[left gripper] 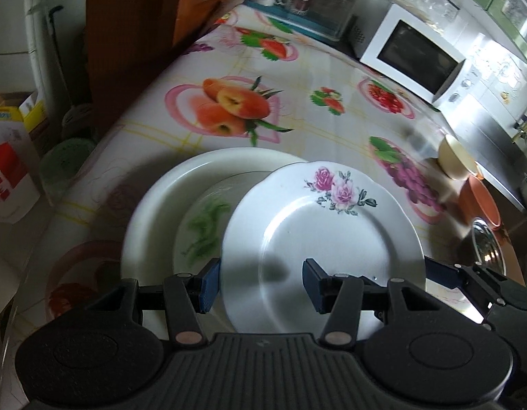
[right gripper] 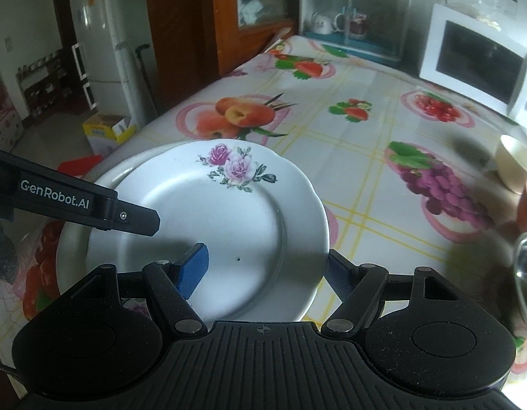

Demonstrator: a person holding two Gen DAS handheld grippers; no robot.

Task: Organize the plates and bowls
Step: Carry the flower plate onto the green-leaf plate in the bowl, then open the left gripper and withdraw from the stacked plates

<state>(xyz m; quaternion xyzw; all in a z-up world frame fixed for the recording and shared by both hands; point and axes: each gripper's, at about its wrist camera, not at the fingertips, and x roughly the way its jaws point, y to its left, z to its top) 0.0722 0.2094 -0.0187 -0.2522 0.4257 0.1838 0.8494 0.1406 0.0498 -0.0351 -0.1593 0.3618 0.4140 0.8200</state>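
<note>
Left wrist view: both claws, left claw [left gripper: 261, 283] and right claw [right gripper: 268, 268], clamp the rose plate [left gripper: 318, 239] at lower centre, over the basin [left gripper: 154, 212]; lower it level, releasing together.

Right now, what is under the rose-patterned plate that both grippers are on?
Under the rose plate sits a larger white dish, its rim and a green leaf print showing to the left. The fruit-print tablecloth lies below. Anything else stacked beneath is covered.
</note>
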